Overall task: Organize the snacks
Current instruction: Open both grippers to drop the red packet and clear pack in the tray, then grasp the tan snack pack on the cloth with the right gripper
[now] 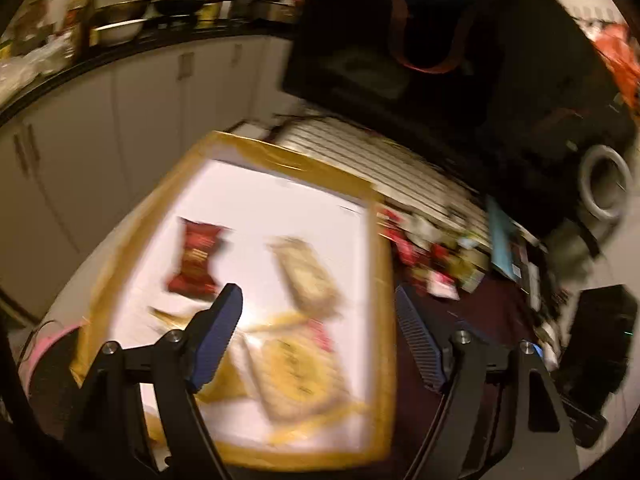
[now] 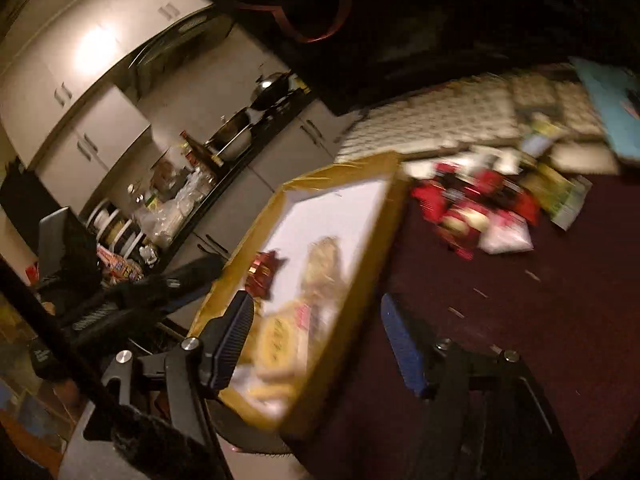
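A shallow box point(image 1: 380, 280) with a tan taped rim and white bottom lies on the dark table; it also shows in the right wrist view point(image 2: 352, 300). In it lie a red snack packet point(image 1: 196, 260), a pale wrapped snack point(image 1: 308, 276) and yellow-labelled packets point(image 1: 296, 376). A heap of red and green snack packets point(image 1: 436, 260) lies right of the box, also in the right wrist view point(image 2: 472, 208). My left gripper point(image 1: 320, 328) is open and empty above the box. My right gripper point(image 2: 316, 344) is open and empty over the box's right rim. Both views are blurred.
A dark maroon tablecloth point(image 2: 540, 320) covers the table right of the box. A patterned mat point(image 2: 432, 124) and a blue box point(image 2: 612, 104) lie behind the heap. A dark bag point(image 1: 420, 40) stands at the back. Kitchen counter with pots point(image 1: 132, 20) and cabinets lie beyond the table's left edge.
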The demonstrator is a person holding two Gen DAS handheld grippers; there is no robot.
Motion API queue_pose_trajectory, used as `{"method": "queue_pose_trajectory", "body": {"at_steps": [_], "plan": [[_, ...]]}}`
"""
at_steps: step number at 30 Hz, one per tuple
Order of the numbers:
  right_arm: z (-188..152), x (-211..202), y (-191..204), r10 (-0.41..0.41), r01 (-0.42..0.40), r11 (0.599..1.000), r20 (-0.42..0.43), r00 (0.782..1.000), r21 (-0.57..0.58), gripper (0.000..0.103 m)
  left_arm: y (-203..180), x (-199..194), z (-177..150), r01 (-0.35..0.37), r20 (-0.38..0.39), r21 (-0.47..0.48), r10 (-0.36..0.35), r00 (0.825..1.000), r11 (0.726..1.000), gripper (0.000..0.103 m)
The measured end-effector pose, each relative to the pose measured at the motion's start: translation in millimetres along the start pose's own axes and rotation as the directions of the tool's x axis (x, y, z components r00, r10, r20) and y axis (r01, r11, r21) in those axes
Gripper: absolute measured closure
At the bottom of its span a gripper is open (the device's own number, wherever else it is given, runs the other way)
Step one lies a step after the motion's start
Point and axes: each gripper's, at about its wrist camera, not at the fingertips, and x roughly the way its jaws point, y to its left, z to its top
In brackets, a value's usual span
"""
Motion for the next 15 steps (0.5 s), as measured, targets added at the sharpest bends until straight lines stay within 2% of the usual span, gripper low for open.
{"method": "queue_pose_trajectory", "body": {"at_steps": [5, 8, 11, 14, 15], "plan": [[3.1, -25.9, -42.4, -0.106, 0.105, 0.991, 0.016, 0.994, 0.079, 0.037, -44.6, 6.1, -12.6, 0.072, -0.029, 0.077, -0.07, 0.997, 0.994, 0.024], [15.6, -29.8, -60.9, -0.177, 0.172, 0.977, 0.027, 0.984, 0.124, 0.037, -62.1, 15.7, -16.4, 0.083, -0.054, 0.108, -0.078, 0.996, 0.991, 0.024], [32.0, -27.1, -68.3, -0.221, 0.216, 0.969, 0.029, 0.975, 0.119, 0.038, -69.3, 21.1, -19.8, 0.081, -0.071, 0.115, -0.073, 0.995, 0.99, 0.024], [59.1, -14.7, -76.5, -0.301, 0.297, 0.948, 0.019, 0.954, 0.112, 0.038, -68.2, 20.0, -21.3, 0.075, -0.075, 0.114, -0.067, 0.995, 0.991, 0.024], [69.4, -6.3, -78.5, -0.35, 0.348, 0.933, 0.005, 0.937, 0.093, 0.038, -66.5, 18.1, -21.9, 0.072, -0.071, 0.111, -0.064, 0.995, 0.991, 0.024]]}}
